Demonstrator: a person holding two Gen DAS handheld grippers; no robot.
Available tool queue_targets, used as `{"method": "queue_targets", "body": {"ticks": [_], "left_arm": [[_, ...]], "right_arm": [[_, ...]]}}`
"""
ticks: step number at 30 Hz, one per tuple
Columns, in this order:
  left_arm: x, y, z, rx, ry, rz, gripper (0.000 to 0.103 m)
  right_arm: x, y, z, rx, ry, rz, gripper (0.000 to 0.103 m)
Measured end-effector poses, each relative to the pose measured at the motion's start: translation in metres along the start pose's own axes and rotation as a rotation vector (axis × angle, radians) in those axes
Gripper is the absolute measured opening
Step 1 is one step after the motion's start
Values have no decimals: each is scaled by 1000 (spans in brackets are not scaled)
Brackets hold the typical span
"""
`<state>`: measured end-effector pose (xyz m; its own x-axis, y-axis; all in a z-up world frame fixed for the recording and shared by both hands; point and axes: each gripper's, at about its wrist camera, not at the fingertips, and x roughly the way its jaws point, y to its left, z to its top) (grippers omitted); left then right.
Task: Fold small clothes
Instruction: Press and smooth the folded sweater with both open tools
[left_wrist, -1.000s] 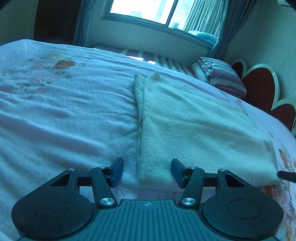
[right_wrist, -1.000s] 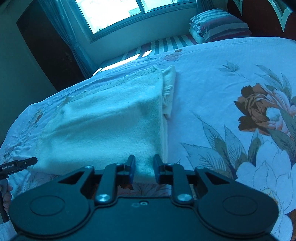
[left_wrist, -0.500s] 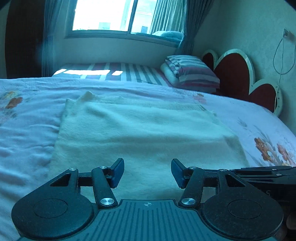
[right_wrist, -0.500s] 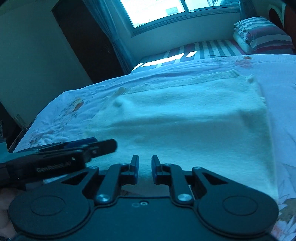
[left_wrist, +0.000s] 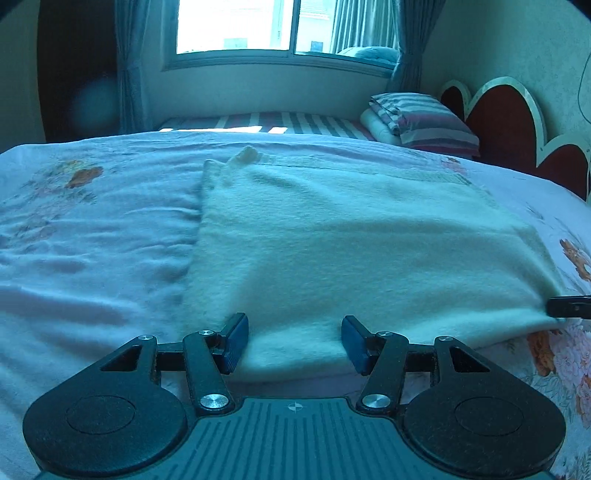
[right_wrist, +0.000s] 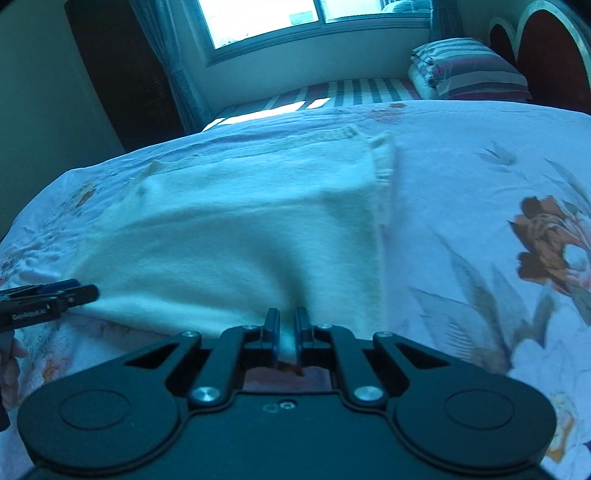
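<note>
A cream knitted garment (left_wrist: 343, 236) lies folded flat on the floral bedsheet (left_wrist: 92, 251); it also shows in the right wrist view (right_wrist: 236, 236). My left gripper (left_wrist: 294, 341) is open, its jaws wide apart over the garment's near edge, toward its left corner. My right gripper (right_wrist: 286, 332) is shut on the garment's near edge close to its right corner, and the cloth lifts slightly there. The left gripper's tip shows at the left of the right wrist view (right_wrist: 51, 297). The right gripper's tip shows at the right edge of the left wrist view (left_wrist: 569, 306).
The bedsheet (right_wrist: 480, 221) spreads right with large flower prints. A striped folded quilt and pillow (left_wrist: 417, 118) sit at the far end by a red heart-shaped headboard (left_wrist: 509, 118). A window (left_wrist: 280, 26) with curtains is behind.
The right gripper closed on the garment's near edge and the cloth rose there. Both views swung to face the garment squarely; the left gripper stayed open at the near edge.
</note>
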<state>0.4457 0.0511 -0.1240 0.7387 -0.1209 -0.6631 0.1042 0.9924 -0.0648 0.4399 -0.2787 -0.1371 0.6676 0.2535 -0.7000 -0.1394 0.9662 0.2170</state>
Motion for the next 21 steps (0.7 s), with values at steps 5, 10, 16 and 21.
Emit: {"method": "queue_targets", "body": {"ticks": [5, 10, 16, 21], "left_arm": [[-4, 19, 1, -21, -6, 12, 56], [6, 10, 45, 2, -66, 2, 56], [54, -17, 81, 43, -48, -22, 56], [80, -14, 72, 66, -9, -8, 57]], "right_arm": [[-10, -28, -2, 68, 5, -2, 5], [-10, 5, 37, -20, -101, 39, 24], [53, 35, 76, -60, -64, 73, 23], [71, 23, 78, -96, -31, 23, 20]]}}
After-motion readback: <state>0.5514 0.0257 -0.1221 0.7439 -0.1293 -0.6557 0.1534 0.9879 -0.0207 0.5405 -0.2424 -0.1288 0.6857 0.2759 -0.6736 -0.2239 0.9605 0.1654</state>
